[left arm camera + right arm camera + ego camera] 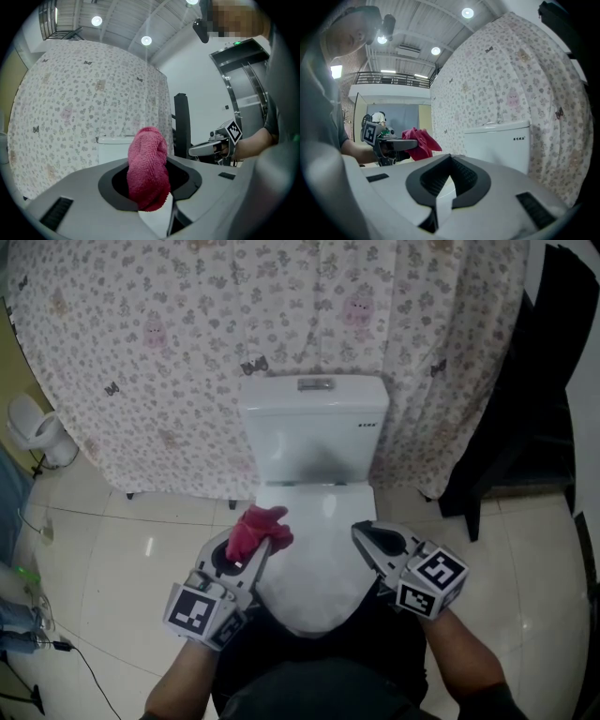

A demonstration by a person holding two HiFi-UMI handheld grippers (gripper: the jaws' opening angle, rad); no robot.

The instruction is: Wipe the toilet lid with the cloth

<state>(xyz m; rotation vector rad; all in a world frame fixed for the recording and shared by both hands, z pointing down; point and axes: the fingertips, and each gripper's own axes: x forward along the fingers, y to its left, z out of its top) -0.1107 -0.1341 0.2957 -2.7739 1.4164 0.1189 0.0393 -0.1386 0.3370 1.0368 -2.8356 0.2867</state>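
Head view looks down on the white toilet lid [314,582]. It is shut flat, and our two grippers are over its front part. We think the cloth [256,529] could slip out when we start to rub. The left gripper [255,549] pinches only the low part of it, and the rest sticks up in a loose pink bunch. If we push down with so little cloth under the tips, the hard jaws could scrape the lid and the cloth would not do the wiping. The cloth is at the left edge of the lid and seems to hang a bit above it, not yet pressed on. We could also bump the tank [314,427] behind if we wipe too far back. In the left gripper view, the jaws are squeezed tight on the fluffy cloth, which fills the dark hollow between them. The right gripper [367,538] hangs over the right side of the lid. Its jaws are closed almost all the way with nothing between them, and we see only a thin white gap there.
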